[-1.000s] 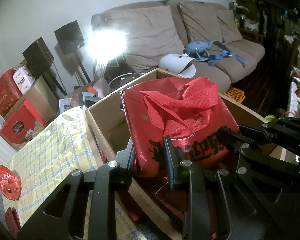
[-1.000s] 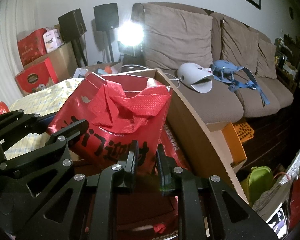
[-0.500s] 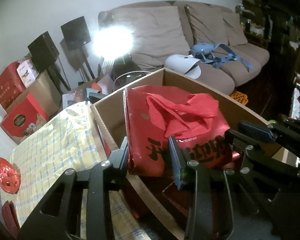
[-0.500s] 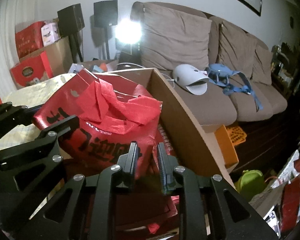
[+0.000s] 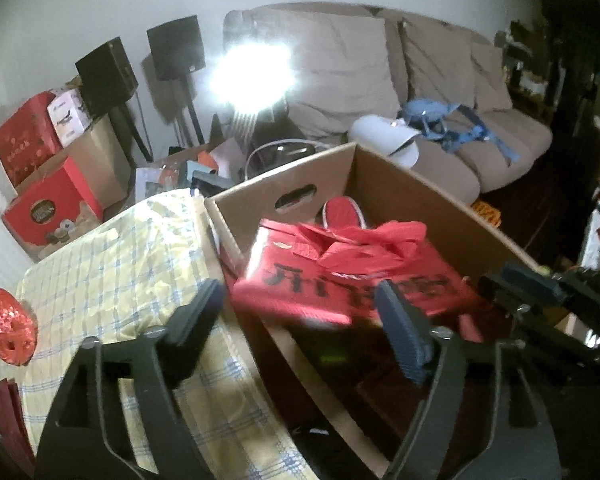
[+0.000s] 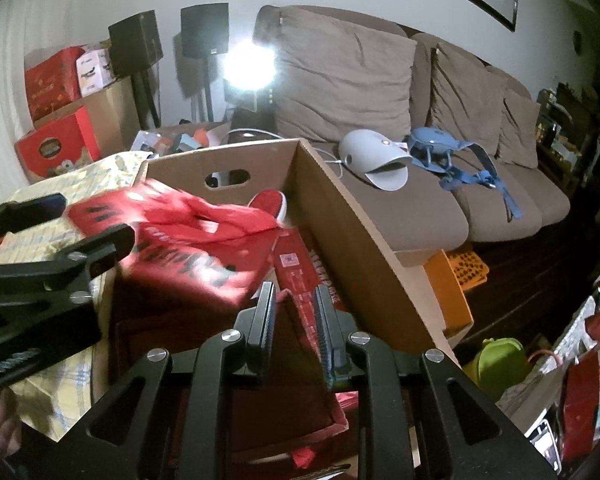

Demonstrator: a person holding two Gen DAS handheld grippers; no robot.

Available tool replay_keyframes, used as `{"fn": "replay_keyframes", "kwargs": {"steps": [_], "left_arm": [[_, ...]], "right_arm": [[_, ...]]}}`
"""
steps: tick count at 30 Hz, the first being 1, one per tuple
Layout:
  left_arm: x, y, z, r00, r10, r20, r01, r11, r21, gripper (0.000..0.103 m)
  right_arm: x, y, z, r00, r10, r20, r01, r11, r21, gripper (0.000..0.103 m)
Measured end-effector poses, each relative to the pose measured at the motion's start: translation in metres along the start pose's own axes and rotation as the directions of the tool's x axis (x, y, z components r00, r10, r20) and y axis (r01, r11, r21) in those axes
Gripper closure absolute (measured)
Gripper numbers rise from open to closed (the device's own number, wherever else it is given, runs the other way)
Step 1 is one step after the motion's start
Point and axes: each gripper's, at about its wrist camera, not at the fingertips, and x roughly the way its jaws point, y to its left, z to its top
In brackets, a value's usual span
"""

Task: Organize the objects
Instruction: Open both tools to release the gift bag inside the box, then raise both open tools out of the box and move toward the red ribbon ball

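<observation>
A red bag (image 5: pixel 340 276) lies tilted inside an open cardboard box (image 5: pixel 420 196), its loose handles bunched on top and black lettering on its face. The left gripper (image 5: pixel 300 312) hangs over the box's near corner with its jaws opening wide; the bag's lower edge shows between them, but the pads do not press on it. One finger stands over the yellow checked cloth (image 5: pixel 112 264) beside the box.

In the right wrist view the right gripper (image 6: pixel 296 312) has its jaws narrowly apart, low in the box just beside the bag's corner (image 6: pixel 204 248). Whether a thin red edge sits between its pads is hard to say, as the picture is blurred there.

A red shoe (image 6: pixel 268 202) rests against the box's far wall, below the handle hole. Behind the box stands a beige sofa (image 6: pixel 420 208).
</observation>
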Motion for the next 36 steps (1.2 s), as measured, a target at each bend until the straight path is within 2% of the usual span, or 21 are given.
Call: {"fn": "replay_keyframes", "kwargs": {"steps": [2,7,9,16,18,20,25,26,27,29,31,33,36], "left_arm": [[-0.006,0.003,0.002,1.0,-0.017,0.019,0.017,1.0,-0.01,0.018],[-0.018,0.015,0.006,0.998,0.003,0.059,0.0,0.999,-0.045,0.014],[-0.021,0.024,0.006,0.998,0.011,0.06,-0.008,0.998,-0.06,0.014],[-0.03,0.06,-0.003,0.998,0.047,0.042,-0.043,0.993,-0.107,0.014],[-0.034,0.069,-0.004,0.996,0.069,0.047,-0.064,0.992,-0.107,0.014],[-0.042,0.08,-0.007,0.992,0.103,0.067,-0.095,0.989,-0.116,0.014],[-0.075,0.117,-0.023,0.98,0.144,0.135,-0.124,0.981,-0.149,0.011],[-0.08,0.122,-0.025,0.978,0.154,0.141,-0.133,0.98,-0.149,0.011],[-0.086,0.13,-0.027,0.974,0.168,0.15,-0.147,0.978,-0.145,0.011],[-0.099,0.146,-0.03,0.963,0.212,0.169,-0.189,0.972,-0.14,0.011],[-0.114,0.168,-0.031,0.933,0.306,0.187,-0.279,0.947,-0.157,0.008],[-0.13,0.193,-0.03,0.904,0.382,0.193,-0.346,0.917,-0.198,0.002],[-0.154,0.224,-0.034,0.878,0.432,0.205,-0.376,0.889,-0.261,0.0]], "right_arm": [[0.0,-0.001,0.0,1.0,-0.003,0.0,0.003,1.0,0.006,0.084],[0.0,-0.002,0.0,1.0,-0.013,0.001,0.013,1.0,0.015,0.078],[-0.001,-0.002,0.001,1.0,-0.019,0.002,0.019,1.0,0.019,0.072],[-0.004,-0.006,0.002,1.0,-0.025,0.017,0.025,0.999,0.037,0.066],[-0.006,-0.006,0.003,0.999,-0.034,0.022,0.033,0.999,0.044,0.056],[-0.011,-0.006,0.006,0.999,-0.01,0.039,0.007,0.998,0.068,0.048],[-0.031,-0.001,0.013,0.993,0.058,0.105,-0.068,0.993,0.093,0.04],[-0.033,0.002,0.014,0.991,0.067,0.114,-0.077,0.993,0.093,0.035],[-0.036,0.004,0.015,0.989,0.08,0.121,-0.092,0.991,0.093,0.028],[-0.041,0.009,0.018,0.985,0.121,0.122,-0.134,0.986,0.104,0.021],[-0.046,0.015,0.021,0.978,0.167,0.127,-0.182,0.977,0.114,0.02],[-0.056,0.023,0.024,0.967,0.207,0.149,-0.223,0.969,0.104,0.013],[-0.069,0.04,0.027,0.957,0.229,0.176,-0.244,0.968,0.064,0.007]]}}
